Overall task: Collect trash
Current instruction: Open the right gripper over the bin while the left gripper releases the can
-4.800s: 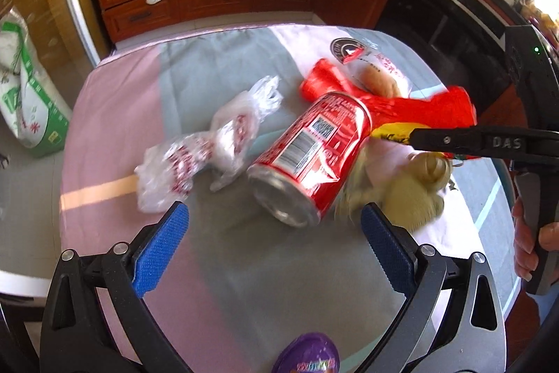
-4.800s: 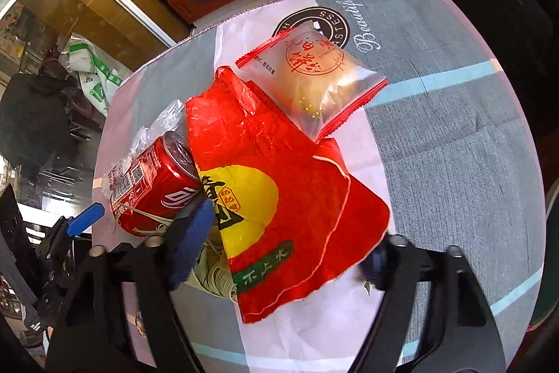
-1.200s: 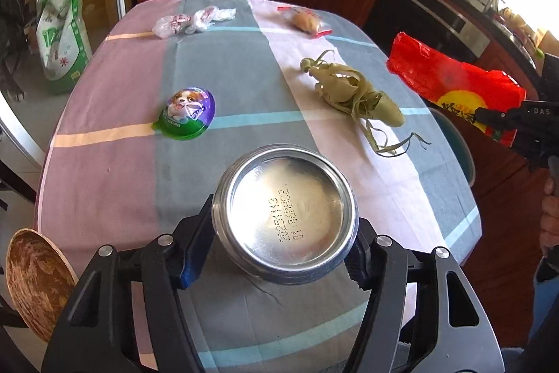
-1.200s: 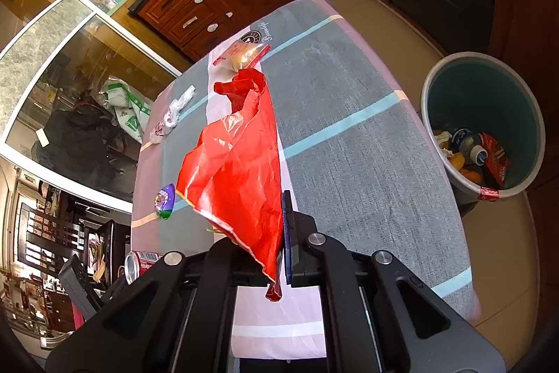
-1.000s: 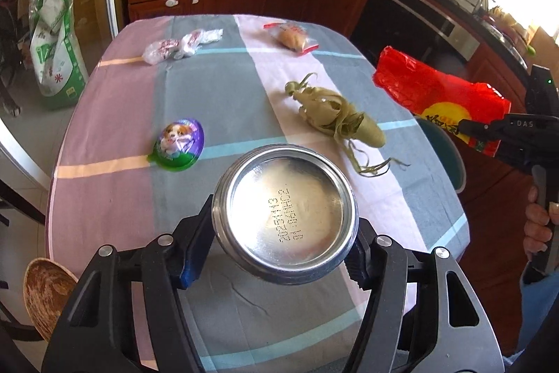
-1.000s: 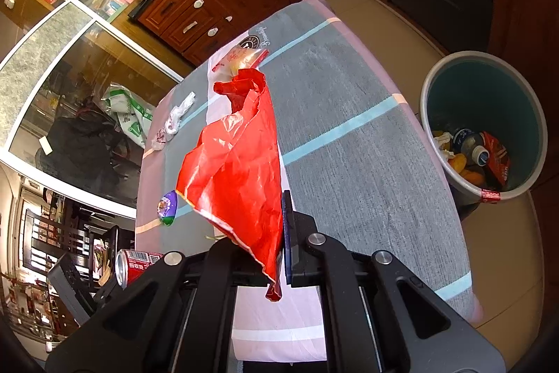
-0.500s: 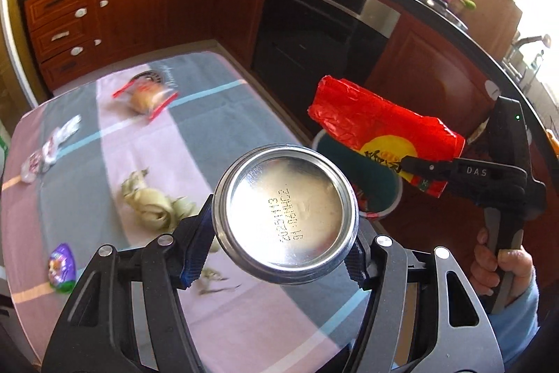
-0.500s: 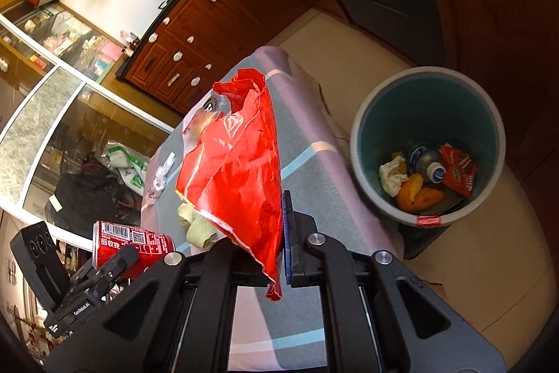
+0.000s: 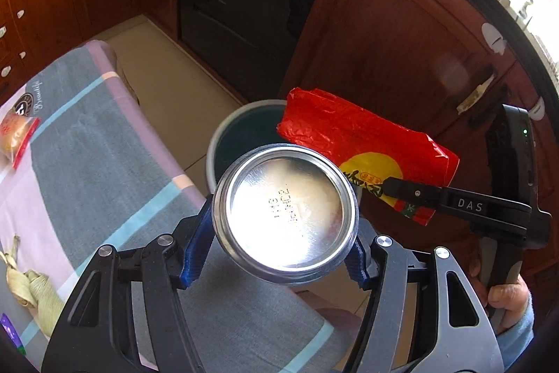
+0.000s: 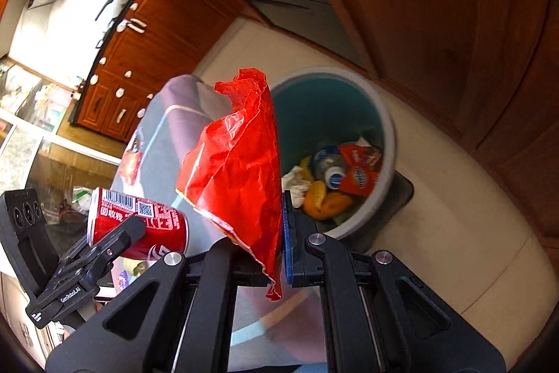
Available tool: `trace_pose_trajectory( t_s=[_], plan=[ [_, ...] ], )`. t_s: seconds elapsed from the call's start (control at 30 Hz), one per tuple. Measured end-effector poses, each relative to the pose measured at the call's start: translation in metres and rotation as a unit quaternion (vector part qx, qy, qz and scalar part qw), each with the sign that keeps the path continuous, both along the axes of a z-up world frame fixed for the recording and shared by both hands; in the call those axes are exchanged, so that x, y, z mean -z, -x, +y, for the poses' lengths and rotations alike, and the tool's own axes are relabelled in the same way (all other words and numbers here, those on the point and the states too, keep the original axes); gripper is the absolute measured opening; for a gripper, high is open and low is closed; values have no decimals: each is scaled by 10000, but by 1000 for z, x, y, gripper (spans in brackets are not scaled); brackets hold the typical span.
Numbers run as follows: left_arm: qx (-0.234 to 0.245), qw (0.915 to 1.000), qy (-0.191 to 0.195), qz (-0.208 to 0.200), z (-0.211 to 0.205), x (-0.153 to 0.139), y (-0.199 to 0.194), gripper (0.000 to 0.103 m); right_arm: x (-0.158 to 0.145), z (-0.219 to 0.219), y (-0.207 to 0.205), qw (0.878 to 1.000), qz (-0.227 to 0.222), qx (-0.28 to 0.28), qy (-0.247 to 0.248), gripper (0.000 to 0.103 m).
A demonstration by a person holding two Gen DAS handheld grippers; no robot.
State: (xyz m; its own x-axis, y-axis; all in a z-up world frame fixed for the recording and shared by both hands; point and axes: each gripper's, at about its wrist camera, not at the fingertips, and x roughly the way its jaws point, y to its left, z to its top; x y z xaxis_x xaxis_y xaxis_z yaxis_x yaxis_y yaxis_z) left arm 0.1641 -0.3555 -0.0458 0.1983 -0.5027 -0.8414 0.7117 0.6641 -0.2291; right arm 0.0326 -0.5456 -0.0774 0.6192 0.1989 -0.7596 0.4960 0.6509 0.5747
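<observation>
Red wrapper [image 10: 241,170] pinched in right claw [image 10: 276,254] beside bin [image 10: 387,128].

Left gripper [image 9: 284,247] fingers clamped, held level; right gripper [image 10: 277,254] fingers pinched together, hand [image 9: 506,299] gripping handle.

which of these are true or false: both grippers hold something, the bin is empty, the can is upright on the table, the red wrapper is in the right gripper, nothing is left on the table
1. Both grippers hold something. True: the left gripper clamps the red can and the right gripper pinches the red wrapper.
2. The bin is empty. False: the bin already holds peels, a bottle and a red packet.
3. The can is upright on the table. False: it is held in the air, lying sideways between the fingers.
4. The red wrapper is in the right gripper. True.
5. Nothing is left on the table. False: a bagged snack and dried leaf husks lie on the tablecloth.
</observation>
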Motion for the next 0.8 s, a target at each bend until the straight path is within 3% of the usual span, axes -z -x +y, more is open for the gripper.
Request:
trace_pose_trajectory(
  t_s=[0.3, 0.33, 0.37, 0.43, 0.47, 0.5, 0.8],
  plan=[
    [233, 9995, -71, 186, -46, 26, -20, 65, 23, -16, -12, 9995, 307, -5, -65, 8],
    [243, 9995, -74, 202, -49, 28, -23, 68, 25, -16, -13, 9994, 329, -6, -74, 8],
    [243, 9994, -76, 214, -50, 30, -24, 78, 27, -16, -15, 9994, 347, -9, -78, 10],
    [186, 9995, -77, 227, -53, 34, -30, 90, 30, -17, -18, 9993, 357, -18, -137, 28],
    [142, 9996, -67, 228, -52, 33, -35, 92, 30, -17, -20, 9992, 353, 14, -164, 58],
    [111, 9997, -55, 231, -52, 34, -37, 94, 30, -17, -20, 9993, 343, 84, -151, 68],
    [-28, 9995, -38, 316, -40, 37, -43, 98, 35, -17, -29, 9983, 461, 283, -196, 76]
  ],
)
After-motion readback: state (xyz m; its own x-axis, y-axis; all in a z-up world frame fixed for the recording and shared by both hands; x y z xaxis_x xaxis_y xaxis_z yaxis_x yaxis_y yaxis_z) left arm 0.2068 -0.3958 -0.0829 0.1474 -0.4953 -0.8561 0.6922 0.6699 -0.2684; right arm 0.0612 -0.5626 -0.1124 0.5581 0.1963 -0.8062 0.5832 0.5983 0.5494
